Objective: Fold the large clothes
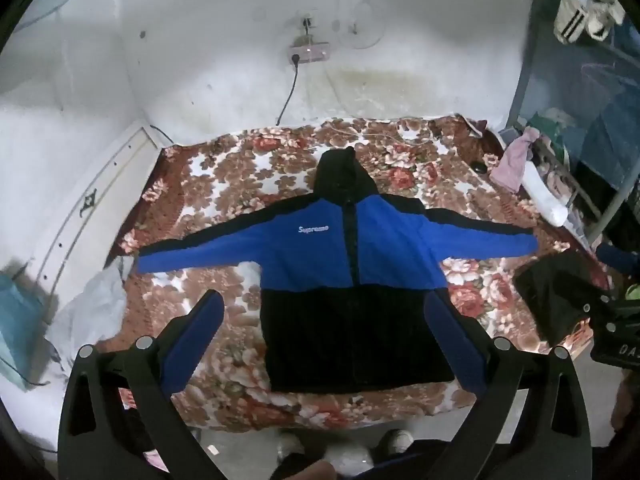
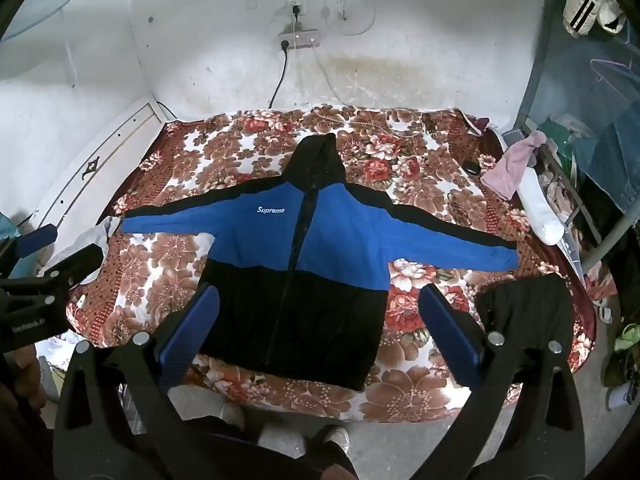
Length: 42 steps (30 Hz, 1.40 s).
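Through the left wrist camera we see the blue-and-black hooded fleece jacket (image 1: 352,272) spread face up on the bed with the brown-and-red floral blanket (image 1: 224,184), its hood pointing toward the stained white wall (image 1: 224,64) and both sleeves stretched out sideways. Our left gripper (image 1: 334,344) hovers above the jacket's black lower half with its jaws spread wide and gripping nothing. A folded black garment (image 1: 556,300) lies at the bed's right edge, near the jacket's right sleeve end, and a pink cloth (image 1: 514,160) hangs at the far right corner. A black cable (image 1: 290,88) runs down the wall from a power strip (image 1: 309,53). Through the right wrist camera we see the same jacket (image 2: 320,240) lying flat in the middle of the blanket (image 2: 420,152), white "Supreme" lettering on its chest. Our right gripper (image 2: 318,332) hangs over the hem area, jaws released and empty. The left gripper (image 2: 44,280) shows at the left edge beside the bed, and the black garment (image 2: 528,304) sits just beside the right jaw.
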Motion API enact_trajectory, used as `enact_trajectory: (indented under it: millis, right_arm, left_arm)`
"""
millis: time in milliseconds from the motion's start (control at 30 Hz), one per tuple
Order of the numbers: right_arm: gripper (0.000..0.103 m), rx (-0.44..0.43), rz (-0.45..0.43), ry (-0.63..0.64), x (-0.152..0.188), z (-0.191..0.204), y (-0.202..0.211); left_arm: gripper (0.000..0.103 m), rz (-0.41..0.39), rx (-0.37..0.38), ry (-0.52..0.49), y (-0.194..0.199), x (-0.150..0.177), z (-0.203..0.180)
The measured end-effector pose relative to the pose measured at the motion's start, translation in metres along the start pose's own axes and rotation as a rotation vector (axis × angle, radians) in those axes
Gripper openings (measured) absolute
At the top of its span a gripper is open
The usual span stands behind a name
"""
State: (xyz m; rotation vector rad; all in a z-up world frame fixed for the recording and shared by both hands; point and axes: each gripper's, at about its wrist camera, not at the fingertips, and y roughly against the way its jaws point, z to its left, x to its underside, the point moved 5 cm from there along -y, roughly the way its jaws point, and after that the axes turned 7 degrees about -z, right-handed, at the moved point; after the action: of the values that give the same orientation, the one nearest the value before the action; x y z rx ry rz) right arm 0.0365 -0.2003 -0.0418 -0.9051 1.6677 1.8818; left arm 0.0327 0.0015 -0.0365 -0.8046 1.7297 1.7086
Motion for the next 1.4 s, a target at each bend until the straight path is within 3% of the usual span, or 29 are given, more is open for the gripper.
enact_trajectory:
  millis: [100,200,500,800,1400]
  right_arm:
    - [0.098,0.002,-0.003,0.004,0.000,0.001,0.001]
    - [0.098,0.001,-0.008,0.008,0.000,0.002,0.003]
    - [0.098,-0.005,0.006,-0.005,0.002,-0.002,-0.003]
    - [0.098,-0.004,-0.013,0.000,0.004,0.000,-0.003]
    - [0.098,-0.003,0.008,-0.031,-0.001,-0.009,-0.008]
  left_arm:
    - [0.098,-0.015,0.026,0.013,0.003,-0.002,0.010]
    - [0.098,-0.023,0.001,-0.017,0.005,0.000,0.010]
    - [0.098,0.002,-0.005,-0.049,-0.002,0.003,-0.011]
    - [0.098,-0.025,-0.008,-0.090,-0.001,0.009,-0.021]
    - [0.098,0.001,-0.024,-0.030,-0.007,0.004,-0.011]
